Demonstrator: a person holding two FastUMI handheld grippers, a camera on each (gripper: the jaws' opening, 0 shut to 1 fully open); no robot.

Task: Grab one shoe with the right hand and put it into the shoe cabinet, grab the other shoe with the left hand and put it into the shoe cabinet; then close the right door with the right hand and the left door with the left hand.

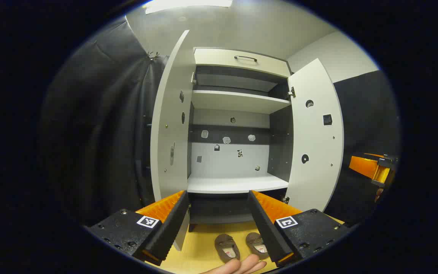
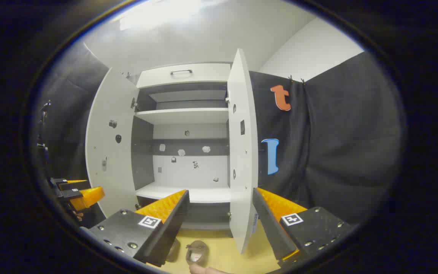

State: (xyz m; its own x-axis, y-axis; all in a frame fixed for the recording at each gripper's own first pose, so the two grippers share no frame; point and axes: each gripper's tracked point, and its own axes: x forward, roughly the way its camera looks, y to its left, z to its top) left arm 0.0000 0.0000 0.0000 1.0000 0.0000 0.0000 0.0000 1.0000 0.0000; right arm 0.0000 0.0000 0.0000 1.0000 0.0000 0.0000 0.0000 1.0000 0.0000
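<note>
Two small brown soft-looking slip-on shoes [image 1: 242, 245] lay side by side on the yellow floor [image 1: 200, 243] before the open white cabinet [image 1: 238, 182]; probably light and floppy, best pinched at the heel rim. Both hand-held grippers [image 1: 219, 228] [image 2: 219, 232] gaped empty.

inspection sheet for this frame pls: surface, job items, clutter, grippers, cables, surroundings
Surface: yellow floor in front of the cabinet.
Job's things: two brown shoes side by side on the floor; shoe cabinet with left door and right door open, lower shelf bare.
Clutter: small stickers on the back panel.
Grippers: left gripper jaws open, holding nothing; right gripper jaws open, holding nothing.
Cables: nothing seen.
Surroundings: black cloth wall; ceiling light.
</note>
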